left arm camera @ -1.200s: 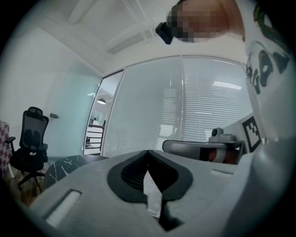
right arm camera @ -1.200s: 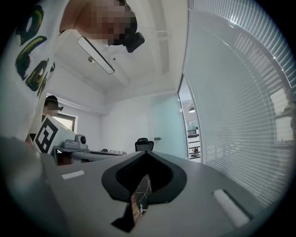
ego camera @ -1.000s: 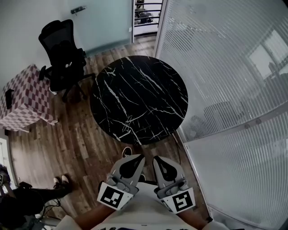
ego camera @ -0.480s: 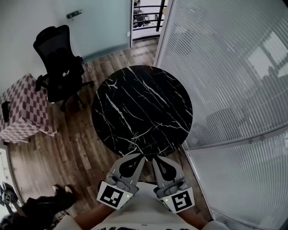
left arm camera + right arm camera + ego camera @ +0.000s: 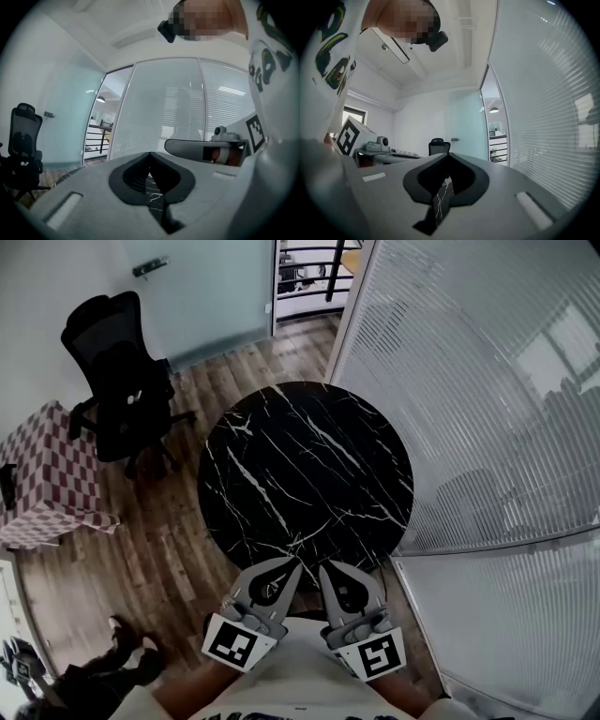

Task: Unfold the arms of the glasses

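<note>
A: How far along?
B: Not begun, I'd judge. Left gripper [image 5: 289,566] is pressed together and empty; right gripper [image 5: 326,570] the same, both at the near edge of the table [image 5: 309,474].
A: The glasses?
B: In no view.

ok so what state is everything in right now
left tool, shut, nothing between its jaws
right tool, shut, nothing between its jaws
round marble table, upright, nothing on its top
office chair, upright, nobody seated
blinds, lowered
</note>
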